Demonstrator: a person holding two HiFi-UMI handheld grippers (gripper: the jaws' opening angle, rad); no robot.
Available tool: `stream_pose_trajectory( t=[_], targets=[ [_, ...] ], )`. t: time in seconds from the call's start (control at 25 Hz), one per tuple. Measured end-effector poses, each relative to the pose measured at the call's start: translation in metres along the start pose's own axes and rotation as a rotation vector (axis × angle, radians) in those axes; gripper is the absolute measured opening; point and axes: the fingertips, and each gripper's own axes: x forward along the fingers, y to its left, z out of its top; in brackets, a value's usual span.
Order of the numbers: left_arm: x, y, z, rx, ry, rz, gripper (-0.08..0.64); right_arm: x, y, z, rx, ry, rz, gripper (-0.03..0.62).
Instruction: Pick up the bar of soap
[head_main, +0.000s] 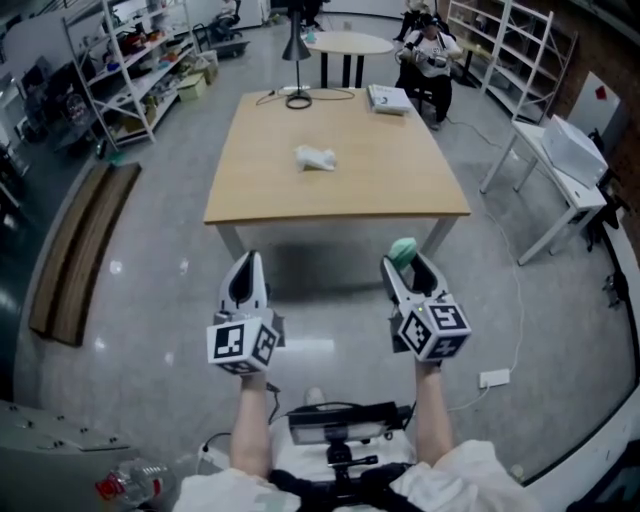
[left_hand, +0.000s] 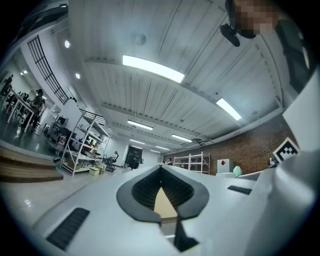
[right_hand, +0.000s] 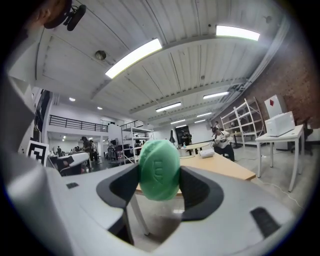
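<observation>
Right gripper: my jaws pinch the bar of soap; squeeze evenly, judged slippery.
Left gripper: pressed together, empty.

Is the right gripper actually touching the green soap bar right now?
Touching. The right gripper view shows the right gripper shut on the green soap bar, both jaws pressed against its sides with no gap.

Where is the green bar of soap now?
The bar of soap is clamped between the right tongs, in the air before the near edge of the table.
</observation>
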Motion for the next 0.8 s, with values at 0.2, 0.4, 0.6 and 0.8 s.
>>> stream_pose_trajectory(
  t=[0.2,0.4,0.6,0.8],
  targets=[
    [-0.069,-0.064,0.006,0.009,-0.005,-0.008,0.012,-0.088,-0.004,-0.01,0.026,-0.009,0.015,0.262],
    [-0.135,-0.124,-0.012,-0.012,0.013,-0.012,0.012,-0.17,0.0,-0.029,0.059,-0.02,0.095,0.262],
    [-0.216,-0.175,0.001,0.011,0.039,0.007,0.012,-0.256,0.027,-0.039,0.085,-0.009,0.146,0.262],
    [-0.262,-0.191,0.014,0.032,0.055,0.024,0.012,-0.295,0.056,-0.044,0.092,0.004,0.193,0.262]
  ],
)
